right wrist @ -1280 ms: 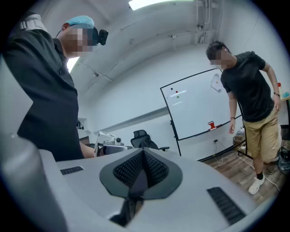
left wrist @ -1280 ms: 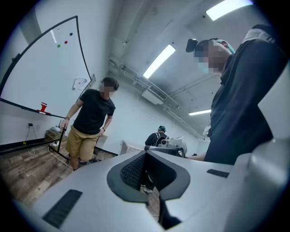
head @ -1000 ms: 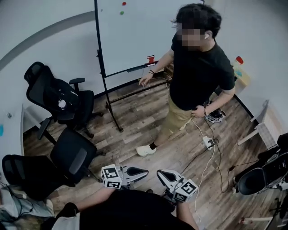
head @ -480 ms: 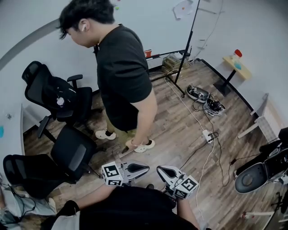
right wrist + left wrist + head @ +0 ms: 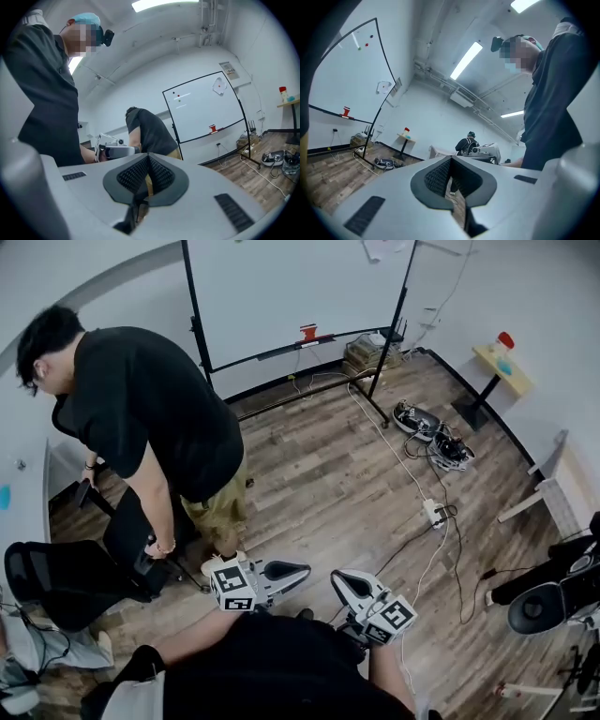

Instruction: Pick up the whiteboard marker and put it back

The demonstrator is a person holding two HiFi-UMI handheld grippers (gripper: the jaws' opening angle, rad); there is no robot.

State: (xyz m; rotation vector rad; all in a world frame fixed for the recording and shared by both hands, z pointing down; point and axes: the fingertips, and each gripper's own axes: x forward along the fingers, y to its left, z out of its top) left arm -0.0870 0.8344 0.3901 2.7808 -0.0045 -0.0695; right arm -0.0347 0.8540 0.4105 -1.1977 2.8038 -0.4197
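No whiteboard marker shows clearly in any view. The whiteboard [image 5: 281, 287] stands on its black frame at the far wall, with a small red object [image 5: 308, 332] on its tray. It also appears in the left gripper view as the whiteboard [image 5: 342, 70] and in the right gripper view as the whiteboard [image 5: 206, 108]. My left gripper [image 5: 305, 570] and right gripper [image 5: 335, 578] are held low in front of me over the wooden floor, tips facing each other. Both are shut with nothing between the jaws, as the left gripper [image 5: 451, 161] and right gripper [image 5: 149, 159] views show.
A person in a black shirt [image 5: 141, 418] bends over black office chairs [image 5: 66, 582] at the left. Cables and a power strip [image 5: 436, 514] trail across the floor at the right. A small side table [image 5: 502, 367] holds a red-capped bottle. Boxes [image 5: 366, 352] sit under the whiteboard.
The person in the black shirt has walked from the whiteboard across to the chairs at the left. Both grippers have hardly moved and stay shut.
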